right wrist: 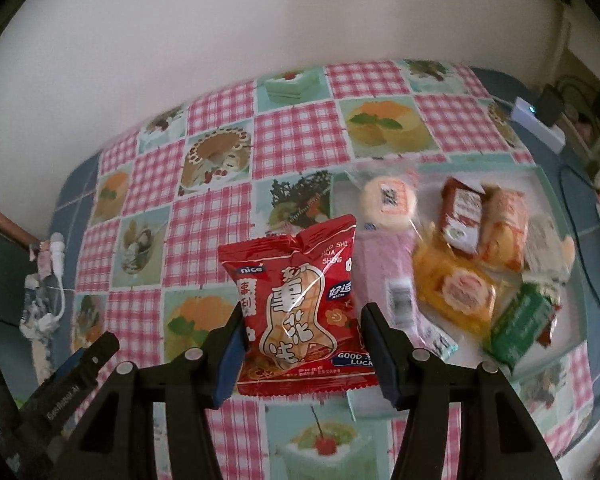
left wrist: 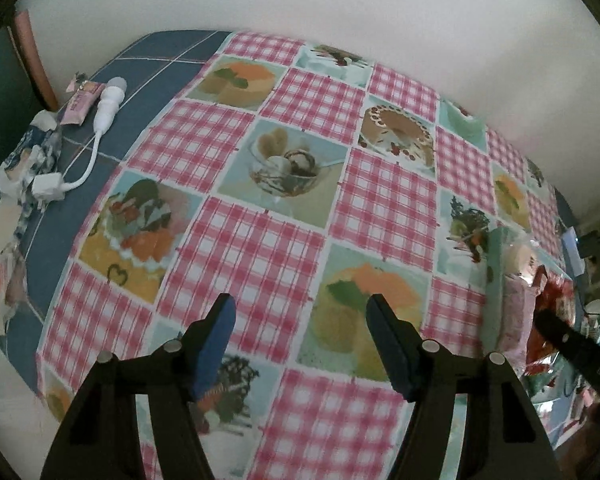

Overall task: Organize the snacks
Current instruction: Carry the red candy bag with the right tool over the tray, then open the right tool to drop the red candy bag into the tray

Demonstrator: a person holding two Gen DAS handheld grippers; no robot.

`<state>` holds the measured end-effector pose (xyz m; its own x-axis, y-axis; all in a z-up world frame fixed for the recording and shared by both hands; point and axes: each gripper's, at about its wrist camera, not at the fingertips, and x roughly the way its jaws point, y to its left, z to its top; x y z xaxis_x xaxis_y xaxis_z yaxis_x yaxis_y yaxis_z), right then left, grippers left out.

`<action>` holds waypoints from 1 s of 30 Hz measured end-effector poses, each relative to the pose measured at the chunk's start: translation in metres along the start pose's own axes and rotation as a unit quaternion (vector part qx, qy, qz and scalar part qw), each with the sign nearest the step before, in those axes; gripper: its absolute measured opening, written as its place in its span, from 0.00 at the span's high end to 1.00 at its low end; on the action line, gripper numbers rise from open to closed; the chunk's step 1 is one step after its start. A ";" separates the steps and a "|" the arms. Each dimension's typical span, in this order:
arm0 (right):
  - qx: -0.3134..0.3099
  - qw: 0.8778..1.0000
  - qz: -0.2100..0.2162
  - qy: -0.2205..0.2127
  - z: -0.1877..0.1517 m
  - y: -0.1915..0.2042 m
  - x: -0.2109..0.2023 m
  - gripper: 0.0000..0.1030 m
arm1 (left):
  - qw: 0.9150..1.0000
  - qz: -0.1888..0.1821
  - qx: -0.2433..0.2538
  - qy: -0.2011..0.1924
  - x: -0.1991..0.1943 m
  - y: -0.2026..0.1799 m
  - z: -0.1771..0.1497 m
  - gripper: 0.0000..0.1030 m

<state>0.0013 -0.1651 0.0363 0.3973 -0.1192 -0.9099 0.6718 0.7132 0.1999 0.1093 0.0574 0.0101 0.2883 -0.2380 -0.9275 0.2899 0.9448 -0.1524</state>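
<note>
Red peanut packet (right wrist: pixel 300 312) marked "nice" and "GOOD LUCK", clamped in right hand-held gripper (right wrist: pixel 302 342); left hand-held gripper (left wrist: pixel 300 340) spread, empty.

Black tongs (left wrist: pixel 302 334), blue pads (left wrist: pixel 216 348), silver screws.

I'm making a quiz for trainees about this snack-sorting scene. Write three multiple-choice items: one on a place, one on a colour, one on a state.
1. Where do most of the snacks lie?
A. in the tray
B. on the floor
C. in a drawer

2. What colour is the peanut bag?
A. blue
B. red
C. black

3. What is between the left gripper's fingers?
A. a bag
B. a cable
C. nothing

Key: 1 A, the wrapped snacks sit inside the tray. 2 B, the peanut bag in the right gripper is red. 3 C, the left gripper shows only tablecloth between its fingers.
</note>
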 end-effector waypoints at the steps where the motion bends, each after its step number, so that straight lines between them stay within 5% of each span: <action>1: 0.004 1.000 0.001 0.000 -0.002 -0.004 -0.002 0.43 | 1.000 -0.001 -0.003 0.001 -0.004 -0.001 -0.001 0.33; 13: 0.090 0.993 -0.059 -0.045 0.003 -0.095 -0.038 0.43 | 1.000 -0.027 0.010 -0.004 -0.030 -0.097 -0.018 0.33; 20: 0.116 0.988 -0.089 -0.048 0.010 -0.141 -0.038 0.42 | 0.994 -0.034 0.105 0.013 -0.009 -0.177 -0.056 0.33; 24: 0.130 0.985 -0.112 -0.027 0.012 -0.165 -0.020 0.42 | 0.989 -0.034 0.140 0.013 -0.003 -0.203 -0.066 0.33; 30: 0.156 0.983 -0.097 0.011 0.008 -0.180 0.003 0.41 | 0.991 -0.041 0.119 0.050 0.021 -0.203 -0.068 0.33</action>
<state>-0.1133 -0.2996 0.0007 0.2317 -0.2150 -0.9487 0.8939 0.4318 0.1204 -0.0051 -0.1241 -0.0014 0.1661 -0.2771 -0.9464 0.5184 0.8409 -0.1552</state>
